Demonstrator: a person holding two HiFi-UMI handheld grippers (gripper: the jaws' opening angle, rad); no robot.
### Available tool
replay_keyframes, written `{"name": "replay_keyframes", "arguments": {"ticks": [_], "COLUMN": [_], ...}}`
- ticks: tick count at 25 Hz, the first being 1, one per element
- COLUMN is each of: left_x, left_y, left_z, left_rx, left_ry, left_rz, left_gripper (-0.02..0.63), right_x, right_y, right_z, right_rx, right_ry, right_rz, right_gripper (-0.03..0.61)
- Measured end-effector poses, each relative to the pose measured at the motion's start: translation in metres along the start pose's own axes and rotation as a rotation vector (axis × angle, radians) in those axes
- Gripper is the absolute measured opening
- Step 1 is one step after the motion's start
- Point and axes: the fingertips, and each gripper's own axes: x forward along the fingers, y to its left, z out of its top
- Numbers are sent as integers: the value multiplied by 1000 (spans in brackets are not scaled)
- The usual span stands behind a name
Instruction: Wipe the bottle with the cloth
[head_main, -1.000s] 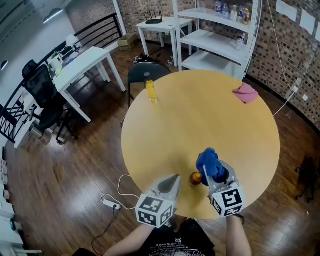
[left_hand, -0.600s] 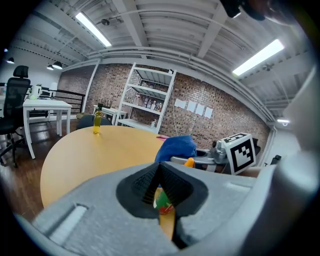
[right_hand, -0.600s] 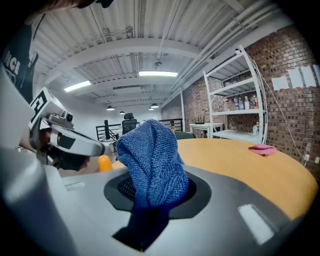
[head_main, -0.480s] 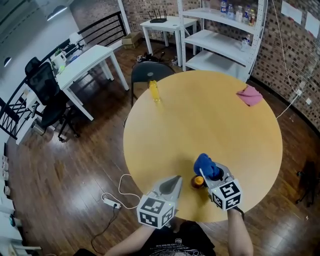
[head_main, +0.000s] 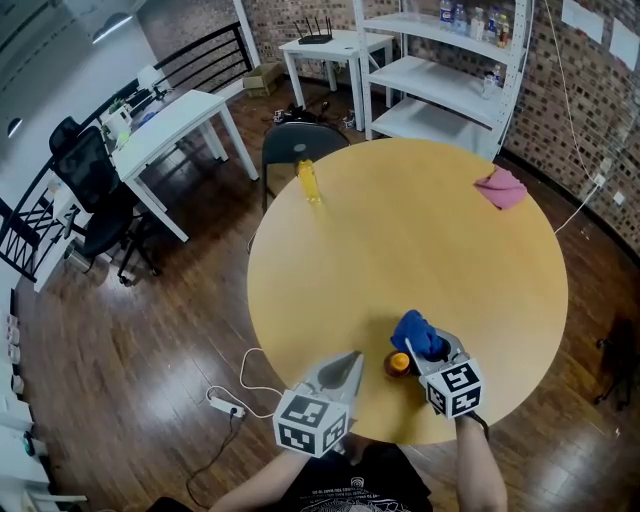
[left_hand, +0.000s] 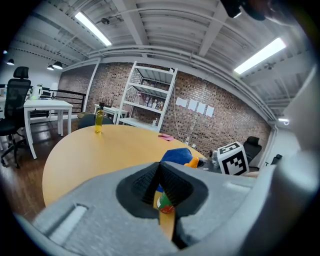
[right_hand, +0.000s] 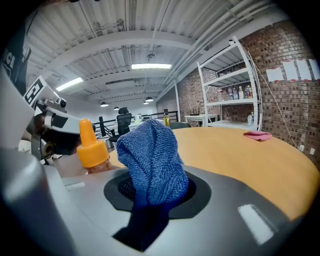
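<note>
A small bottle (head_main: 397, 362) with an orange cap (right_hand: 89, 145) stands near the front edge of the round wooden table (head_main: 420, 230). My right gripper (head_main: 424, 346) is shut on a bunched blue cloth (head_main: 414, 330), which sits just right of the bottle and close against it. In the right gripper view the cloth (right_hand: 150, 155) rises from the jaws, with the cap to its left. My left gripper (head_main: 351, 358) is shut and holds nothing, a short way left of the bottle. The bottle's label (left_hand: 165, 203) shows below the closed pads.
A yellow bottle (head_main: 306, 182) stands at the table's far left edge and a pink cloth (head_main: 501, 188) lies at the far right edge. A dark chair (head_main: 297, 140) is behind the table, white shelves (head_main: 440, 80) beyond. A power strip (head_main: 224, 405) lies on the floor.
The right gripper has sunk slightly with the cloth and stays beside the bottle. The left gripper has hardly moved.
</note>
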Motion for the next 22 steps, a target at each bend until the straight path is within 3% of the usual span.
{"name": "replay_keyframes", "arguments": {"ticks": [12, 22], "left_x": [-1, -3], "left_y": [-1, 2], "left_z": [1, 1], "left_rx": [1, 6], "left_ry": [3, 1], "left_rz": [-7, -20], "left_gripper": [3, 3], "right_x": [-2, -22], "right_y": [-3, -3], "right_z": [-31, 1], "right_rx": [37, 46], "right_ry": [64, -40], "right_rz": [-52, -162], "right_gripper": [110, 110]}}
